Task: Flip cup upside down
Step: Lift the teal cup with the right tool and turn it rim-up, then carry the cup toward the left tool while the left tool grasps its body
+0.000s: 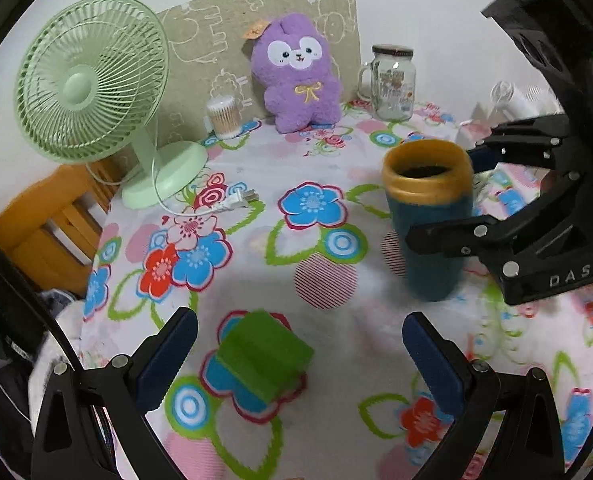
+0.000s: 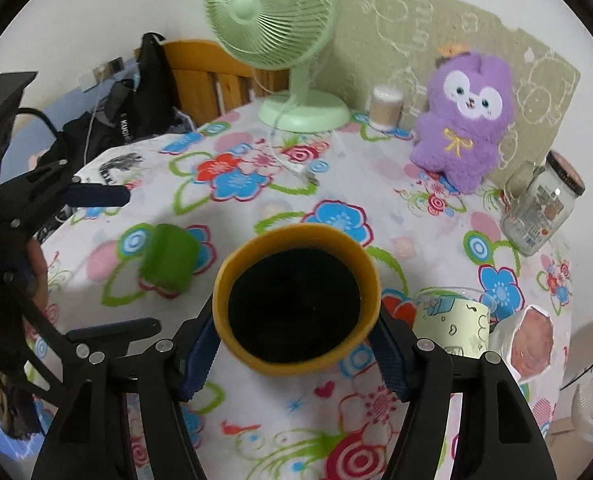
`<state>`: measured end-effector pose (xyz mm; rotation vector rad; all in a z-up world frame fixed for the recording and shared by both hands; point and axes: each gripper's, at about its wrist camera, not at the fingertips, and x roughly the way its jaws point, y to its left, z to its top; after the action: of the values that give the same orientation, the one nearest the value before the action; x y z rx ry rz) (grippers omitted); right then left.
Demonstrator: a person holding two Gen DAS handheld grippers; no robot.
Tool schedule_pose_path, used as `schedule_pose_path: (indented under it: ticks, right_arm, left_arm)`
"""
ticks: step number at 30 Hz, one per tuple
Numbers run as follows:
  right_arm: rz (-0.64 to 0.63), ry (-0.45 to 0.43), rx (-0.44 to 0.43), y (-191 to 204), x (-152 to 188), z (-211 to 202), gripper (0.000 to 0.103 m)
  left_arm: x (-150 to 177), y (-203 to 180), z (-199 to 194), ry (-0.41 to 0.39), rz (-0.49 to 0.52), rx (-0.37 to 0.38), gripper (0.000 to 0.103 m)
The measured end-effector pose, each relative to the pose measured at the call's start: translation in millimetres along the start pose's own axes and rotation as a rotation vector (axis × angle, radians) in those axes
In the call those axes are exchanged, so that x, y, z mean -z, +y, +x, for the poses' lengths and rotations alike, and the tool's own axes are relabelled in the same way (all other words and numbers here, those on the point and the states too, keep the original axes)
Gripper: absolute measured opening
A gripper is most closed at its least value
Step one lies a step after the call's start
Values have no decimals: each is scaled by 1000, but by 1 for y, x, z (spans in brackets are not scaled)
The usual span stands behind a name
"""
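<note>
The cup (image 1: 430, 216) is being held upright, its long axis vertical and its yellow-rimmed mouth facing up, by the right gripper (image 2: 296, 354), whose jaws are being pressed against its two sides. It is being kept right of the green block (image 1: 266, 354). The left gripper (image 1: 300, 354) is being held wide open, with nothing grasped, around that block.

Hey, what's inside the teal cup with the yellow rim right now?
Looking down into the cup from the right tool, which grips it upright, only a dark interior shows; nothing visible inside. The bottom is too dark to confirm it's empty. The left tool is open, holding nothing.
</note>
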<state>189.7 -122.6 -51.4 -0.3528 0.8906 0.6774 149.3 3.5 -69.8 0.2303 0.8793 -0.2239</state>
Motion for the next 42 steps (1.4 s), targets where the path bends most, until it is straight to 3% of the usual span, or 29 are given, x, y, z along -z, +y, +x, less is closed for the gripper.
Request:
schedule_pose_path:
  ticks: [10,19,29,37,42]
  right_arm:
    - [-10,-48,-28,34,21,-37,69]
    - [-24,-41,-88,67,51,-76,69]
    - [-88,134,-69,97,97,-107,69]
    - [-42,405,-79,99,120,-96,69]
    - [-28,411,-84,98,113,-76,69]
  left_arm:
    - [25,-1,-38,-35,-40,-16,103]
    - [67,-13,-73,-48,-49,-12,103]
    - [118,-44,-90,-13,3,18,103]
    - [146,-53,-90,38,-22,74,103]
    - [154,-53,-89,41,-33,76,103]
